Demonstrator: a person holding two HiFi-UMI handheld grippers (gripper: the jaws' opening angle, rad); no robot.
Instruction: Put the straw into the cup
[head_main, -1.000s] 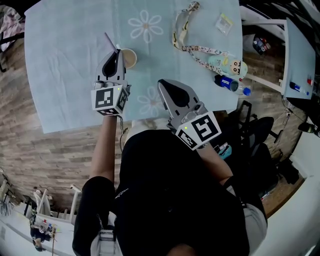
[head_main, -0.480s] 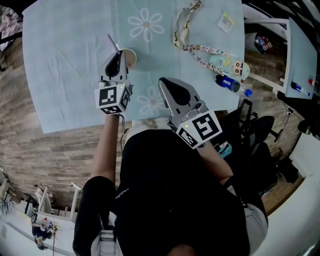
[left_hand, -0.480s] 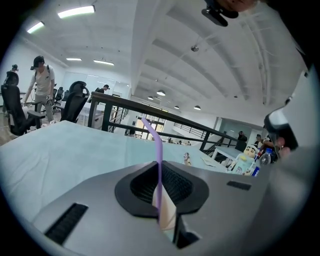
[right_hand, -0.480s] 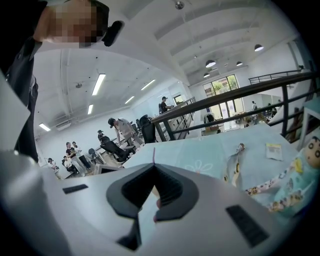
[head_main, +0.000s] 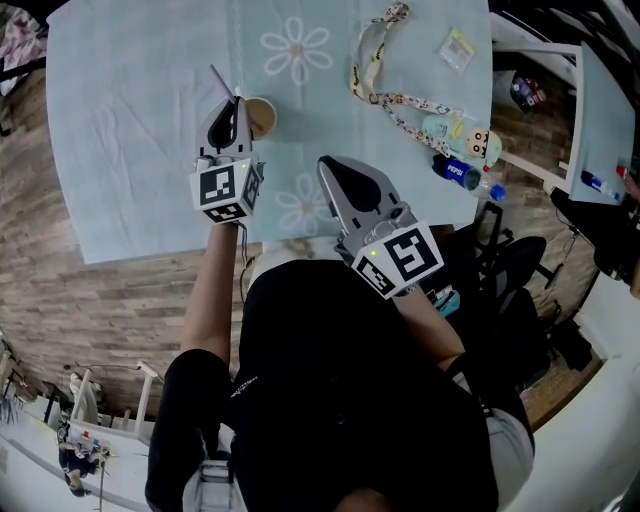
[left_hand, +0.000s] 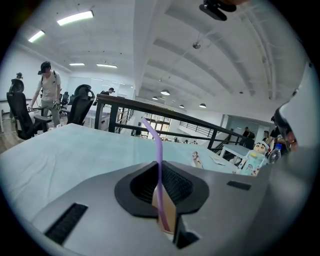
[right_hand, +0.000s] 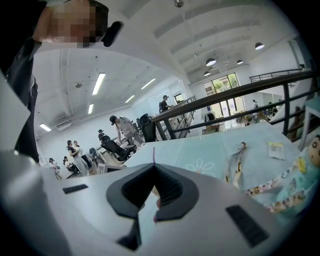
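On the table (head_main: 120, 150) the cup (head_main: 262, 116) stands near the middle, just right of the tips of the left gripper (head_main: 236, 101). The straw (head_main: 220, 80), held between those jaws, slants up and away to the left. The right gripper (head_main: 324, 163) hangs over the near edge, right of the cup and nearer the person. A lanyard (head_main: 385, 85) lies further right, with a packet (head_main: 458, 47) beyond it by the far right corner. A cartoon figure (head_main: 455, 130) and a Pepsi bottle (head_main: 458, 171) lie at the right edge, the bottle nearer
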